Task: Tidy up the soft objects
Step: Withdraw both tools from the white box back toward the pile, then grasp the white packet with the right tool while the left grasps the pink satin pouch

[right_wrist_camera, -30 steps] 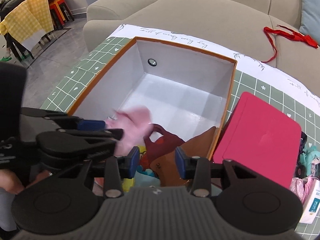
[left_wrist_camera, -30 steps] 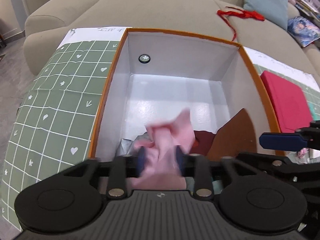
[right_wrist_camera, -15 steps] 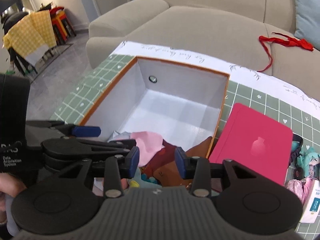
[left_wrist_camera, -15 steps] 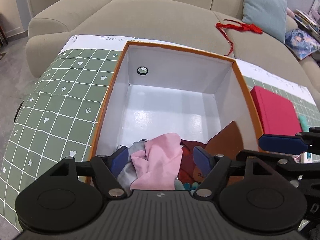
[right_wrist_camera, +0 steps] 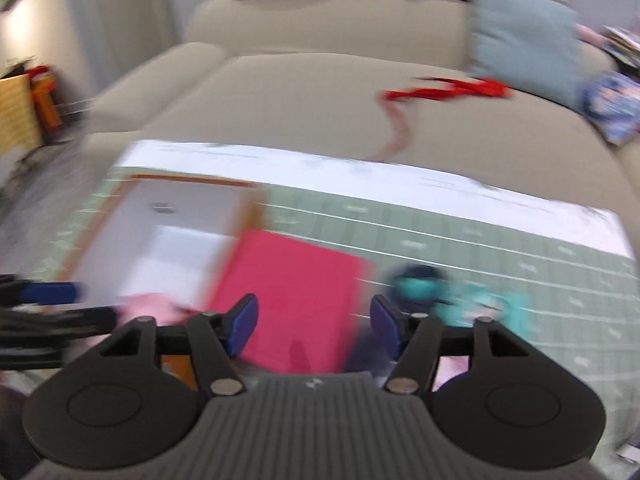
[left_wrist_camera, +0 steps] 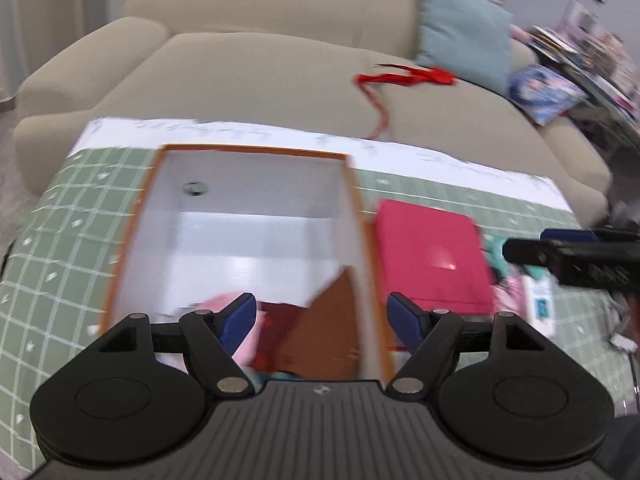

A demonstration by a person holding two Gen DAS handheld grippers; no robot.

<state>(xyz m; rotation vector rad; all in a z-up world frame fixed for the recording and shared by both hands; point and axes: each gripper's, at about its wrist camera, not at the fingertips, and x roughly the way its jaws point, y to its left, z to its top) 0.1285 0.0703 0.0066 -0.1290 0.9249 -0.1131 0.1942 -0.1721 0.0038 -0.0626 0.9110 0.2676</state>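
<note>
An orange box with a white inside [left_wrist_camera: 256, 236] stands on the green grid mat; it also shows in the right wrist view [right_wrist_camera: 168, 240]. A pink cloth [left_wrist_camera: 240, 344] lies in its near end beside a dark red item [left_wrist_camera: 276, 320] and a brown piece [left_wrist_camera: 324, 328]. My left gripper [left_wrist_camera: 322, 320] is open and empty above the box's near right wall. My right gripper [right_wrist_camera: 314, 326] is open and empty over the red lid [right_wrist_camera: 292, 300]. Teal and dark soft toys [right_wrist_camera: 440, 292] lie right of the lid, blurred.
The red lid [left_wrist_camera: 432, 256] lies flat right of the box. A beige sofa [left_wrist_camera: 280, 68] runs behind the table, with a red ribbon [left_wrist_camera: 404, 80], a blue cushion [left_wrist_camera: 464, 28] and magazines on it. A small white package [left_wrist_camera: 540, 308] lies at the right.
My left gripper let go of the pink cloth, which dropped into the box, then opened wide and pulled back. My right gripper swung right, over the red lid, and opened wider.
</note>
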